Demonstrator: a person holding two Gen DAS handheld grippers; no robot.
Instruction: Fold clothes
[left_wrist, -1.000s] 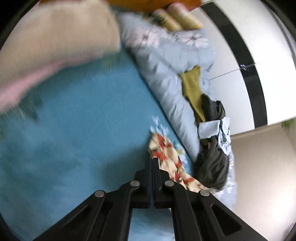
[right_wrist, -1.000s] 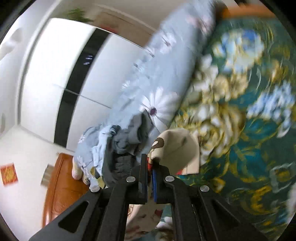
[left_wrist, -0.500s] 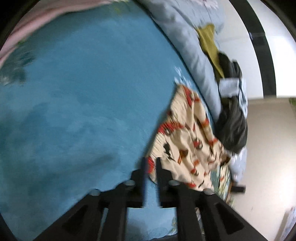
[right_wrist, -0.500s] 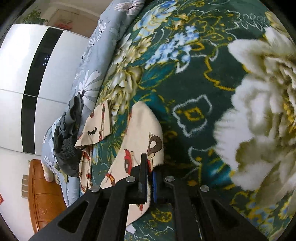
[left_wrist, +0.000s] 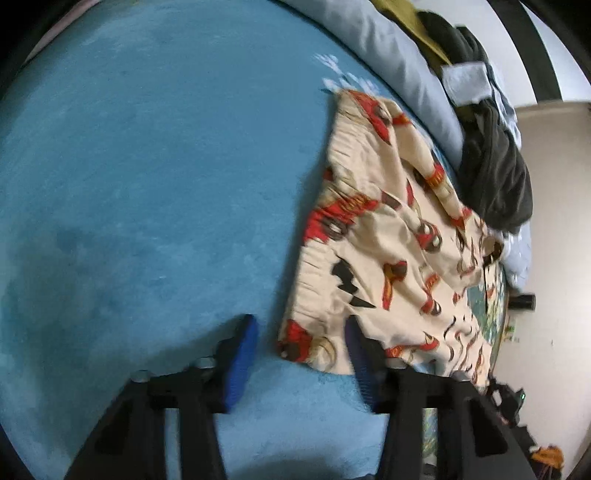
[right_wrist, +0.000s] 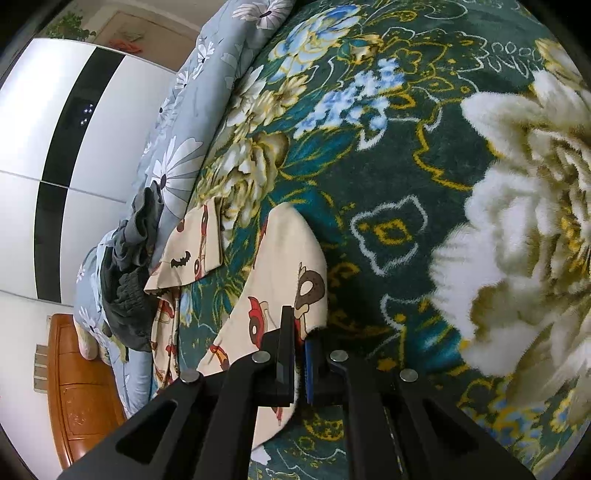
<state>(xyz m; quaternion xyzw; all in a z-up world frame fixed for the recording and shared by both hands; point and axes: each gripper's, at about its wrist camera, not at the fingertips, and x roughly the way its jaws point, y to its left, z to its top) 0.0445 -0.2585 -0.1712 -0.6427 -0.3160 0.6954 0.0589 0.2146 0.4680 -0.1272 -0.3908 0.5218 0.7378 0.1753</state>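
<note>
1. Left gripper (left_wrist: 299, 345): jaws spread wide, holding nothing; its two blue-padded fingers (left_wrist: 240, 363) straddle the near corner of the cream printed garment (left_wrist: 384, 258) without a visible grip. The finger edges are motion-blurred.
2. Right gripper (right_wrist: 300, 338): jaws pressed together on an edge of the same cream garment (right_wrist: 284, 266); the pinched fold is hidden between the pads.
3. The garment lies crumpled on the bed. One part rests on the plain teal blanket (left_wrist: 147, 184), another on the dark green floral blanket (right_wrist: 424, 155). Its type cannot be told; the print shows red figures and black bats.
4. Beyond the garment, one pile of dark grey clothing (left_wrist: 495, 173) sits on a rolled grey daisy-print duvet (right_wrist: 177, 166). An olive item (left_wrist: 424, 33) and a pale folded piece (left_wrist: 467, 81) lie in that pile, both partly covered.
5. Count: two grippers, two blankets, one duvet.
6. Farthest: a white wardrobe with black stripe (right_wrist: 62, 122), a wooden cabinet (right_wrist: 81, 387) cut off by the frame edge, and beige wall (left_wrist: 554, 221).
</note>
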